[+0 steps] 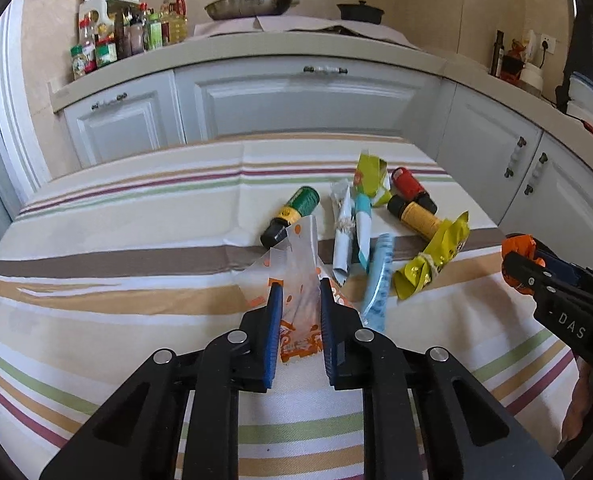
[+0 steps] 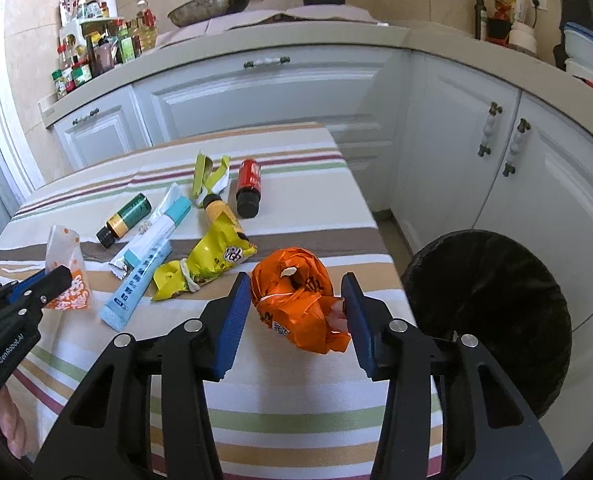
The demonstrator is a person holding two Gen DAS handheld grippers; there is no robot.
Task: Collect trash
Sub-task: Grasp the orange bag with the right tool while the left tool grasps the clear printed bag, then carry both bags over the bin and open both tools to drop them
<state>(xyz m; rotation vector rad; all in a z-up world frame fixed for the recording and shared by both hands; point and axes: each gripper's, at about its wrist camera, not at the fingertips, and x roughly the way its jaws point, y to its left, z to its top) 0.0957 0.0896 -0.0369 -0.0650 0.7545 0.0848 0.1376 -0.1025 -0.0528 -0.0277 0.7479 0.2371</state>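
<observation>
My left gripper (image 1: 300, 292) stands around a clear wrapper with orange dots (image 1: 300, 280), its blue pads close on both sides; the wrapper stands up between them. It also shows in the right wrist view (image 2: 66, 268). My right gripper (image 2: 296, 292) holds a crumpled orange bag (image 2: 296, 300) between its pads, near the table's right edge. A black-lined trash bin (image 2: 488, 300) stands on the floor to the right. More trash lies on the striped tablecloth (image 1: 136, 240): a yellow wrapper (image 1: 432, 260), a blue tube (image 1: 378, 280), white-teal packets (image 1: 352, 224).
Three small bottles lie among the trash: green (image 1: 296, 210), red (image 1: 408, 184), yellow-labelled (image 1: 416, 214). White kitchen cabinets (image 1: 296, 96) stand behind the table, with condiment bottles (image 1: 128, 32) and a pan (image 1: 248, 4) on the counter.
</observation>
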